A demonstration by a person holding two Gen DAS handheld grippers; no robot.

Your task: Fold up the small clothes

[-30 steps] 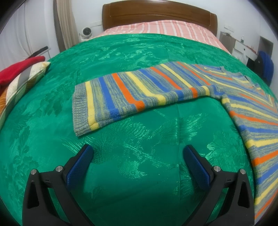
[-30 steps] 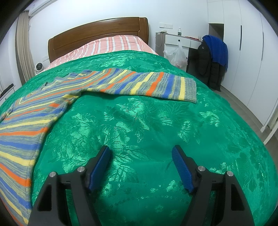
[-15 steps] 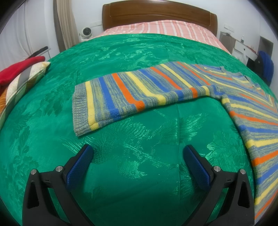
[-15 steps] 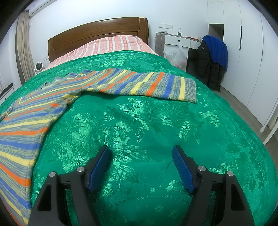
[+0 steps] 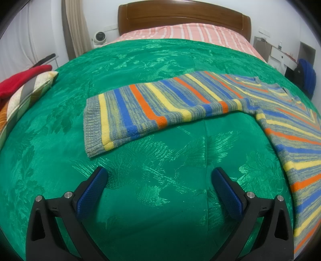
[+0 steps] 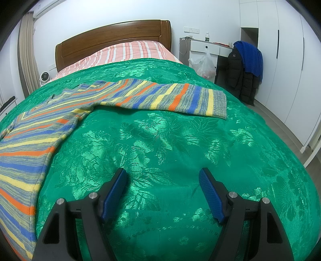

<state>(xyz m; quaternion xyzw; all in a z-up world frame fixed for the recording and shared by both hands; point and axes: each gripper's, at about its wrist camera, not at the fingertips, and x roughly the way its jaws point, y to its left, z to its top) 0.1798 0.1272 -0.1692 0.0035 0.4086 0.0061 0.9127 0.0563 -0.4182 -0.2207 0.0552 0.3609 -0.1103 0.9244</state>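
The setting was a bedroom with white walls, a wooden headboard and a bed spread with a green damask bedspread, a pink striped sheet showing at the head end. The striped sweater lay flat on the bedspread, unfolded, its body running from the foot edge toward the headboard with the neckline at the far end. Its sleeves extended crosswise, each long axis lying roughly parallel to the headboard: one cuff pointed toward the bed's left edge, the other cuff toward the right edge.

The left gripper hung over bare bedspread near the foot edge, just short of the left sleeve, its blue fingers spread wide, holding nothing and touching no cloth. The right gripper stood likewise over bare bedspread, well short of the right sleeve, its fingers spread apart and empty.

A cushion with a red cloth on it lay at the left edge. A dark jacket hung beside a desk; a small logo on it was too small to read. No other writing was legible.
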